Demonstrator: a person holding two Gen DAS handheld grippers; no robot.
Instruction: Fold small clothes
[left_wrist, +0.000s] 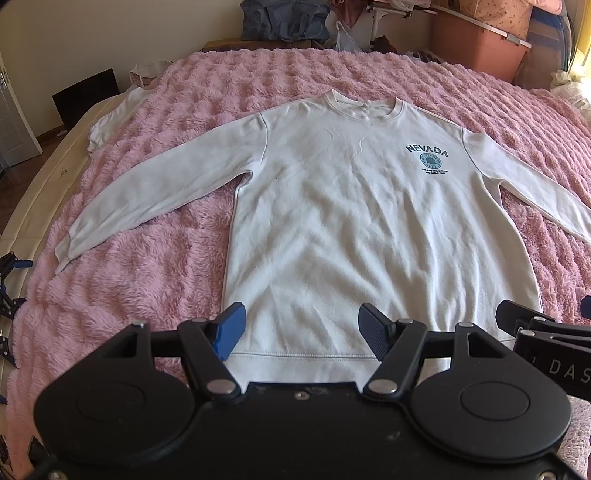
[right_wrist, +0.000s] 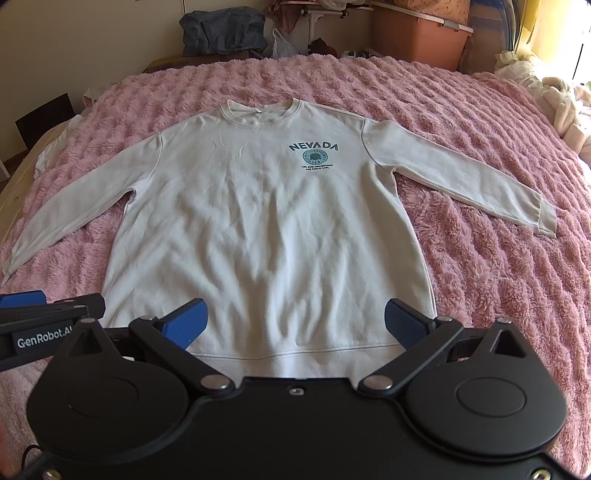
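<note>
A white long-sleeved cotton sweatshirt (left_wrist: 332, 206) printed with a teal "NEVADA" crest (left_wrist: 427, 157) lay face up and flat on a fluffy pink fleece blanket (left_wrist: 140, 266) covering a bed, both sleeves spread outward and the ribbed hem nearest the cameras. The left gripper (left_wrist: 301, 330), a black claw with blue ribbed pads, hovered over the hem with its fingers spread wide and nothing between them. The right gripper (right_wrist: 295, 326) sat just beside it, likewise spread apart and holding nothing, above the same hem. A second white garment (left_wrist: 110, 118) lay at the blanket's far left edge. Beyond the bed stood a terracotta plastic storage box (right_wrist: 417, 37), a grey-blue fabric bag (right_wrist: 221, 31) and a crumpled clear plastic bag (right_wrist: 282, 44).
</note>
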